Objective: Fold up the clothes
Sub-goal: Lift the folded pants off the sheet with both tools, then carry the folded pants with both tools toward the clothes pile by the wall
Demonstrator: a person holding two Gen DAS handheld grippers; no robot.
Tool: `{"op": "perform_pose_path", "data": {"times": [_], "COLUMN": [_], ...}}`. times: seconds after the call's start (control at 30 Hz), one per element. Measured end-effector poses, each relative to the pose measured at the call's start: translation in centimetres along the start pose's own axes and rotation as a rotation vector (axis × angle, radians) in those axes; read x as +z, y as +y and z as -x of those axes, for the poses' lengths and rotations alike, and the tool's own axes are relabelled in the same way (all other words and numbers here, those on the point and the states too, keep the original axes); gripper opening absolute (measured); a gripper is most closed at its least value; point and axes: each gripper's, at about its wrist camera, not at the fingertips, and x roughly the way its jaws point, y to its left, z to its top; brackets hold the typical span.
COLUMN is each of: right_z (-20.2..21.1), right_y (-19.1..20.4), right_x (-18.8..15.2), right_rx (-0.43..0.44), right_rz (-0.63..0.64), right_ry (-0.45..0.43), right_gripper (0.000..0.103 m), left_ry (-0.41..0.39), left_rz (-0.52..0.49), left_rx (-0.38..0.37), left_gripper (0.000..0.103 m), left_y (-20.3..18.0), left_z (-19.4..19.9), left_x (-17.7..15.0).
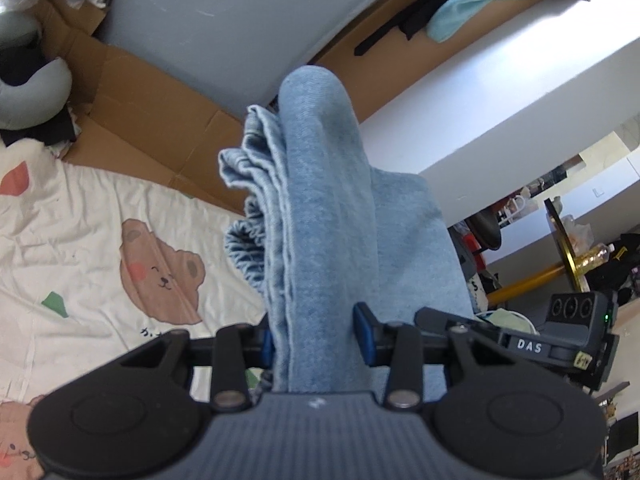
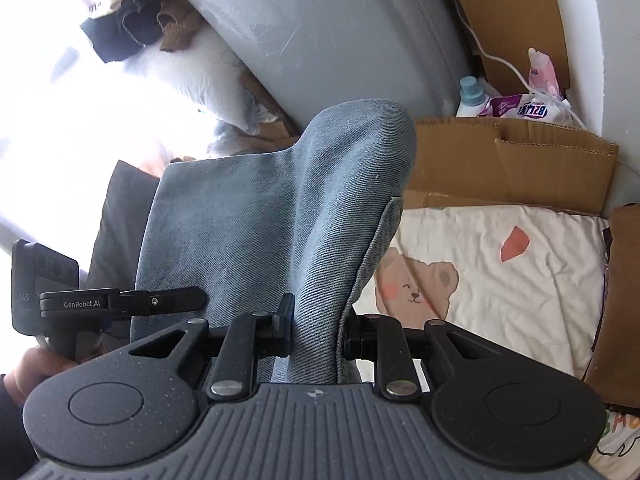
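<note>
The left gripper (image 1: 320,340) and right gripper (image 2: 316,330) each have their jaws clenched on the jeans (image 1: 320,208), whose folds rise ahead of both, above the bear-print sheet (image 1: 80,240).

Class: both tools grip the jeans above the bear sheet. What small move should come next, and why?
Probably lower both together toward the sheet. The left tool and right tool each pinch the folded jeans, which hang in the air, so the fold needs laying flat.
</note>
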Motion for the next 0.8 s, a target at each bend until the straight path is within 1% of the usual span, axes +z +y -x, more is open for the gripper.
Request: {"op": "perform_pose_path", "data": {"times": [0.17, 0.4, 0.5, 0.63, 0.8], "right_z": [1.0, 2.1, 2.7, 3.4, 4.4], "right_y": [-2.5, -6.8, -9.0, -11.2, -14.1], "right_x": [0.1, 1.1, 1.6, 2.6, 3.7], "right_rx": [0.017, 0.000, -0.012, -0.048, -0.074], "right_rz": [-0.017, -0.046, -0.069, -0.077, -0.094], "right_ry": [-0.023, -0.052, -0.063, -0.066, -0.078], "right_gripper": [0.022, 0.022, 0.022, 0.022, 0.022], "left_ry": [0.017, 0.035, 0.037, 0.050, 0.050], "left_rz": [-0.012, -0.023, -0.020, -0.041, -0.055], "left_rx": [-0.013, -0.039, -0.060, -0.082, -0.118], "left_gripper": [0.040, 0.039, 0.039, 0.039, 0.039], "left_y": [-1.4, -3.6, -4.3, -5.8, -7.1], "left_z": [-2.4, -6.7, -8.7, -11.6, -14.4], "left_x": [0.2, 0.8, 1.1, 1.2, 1.6]}}
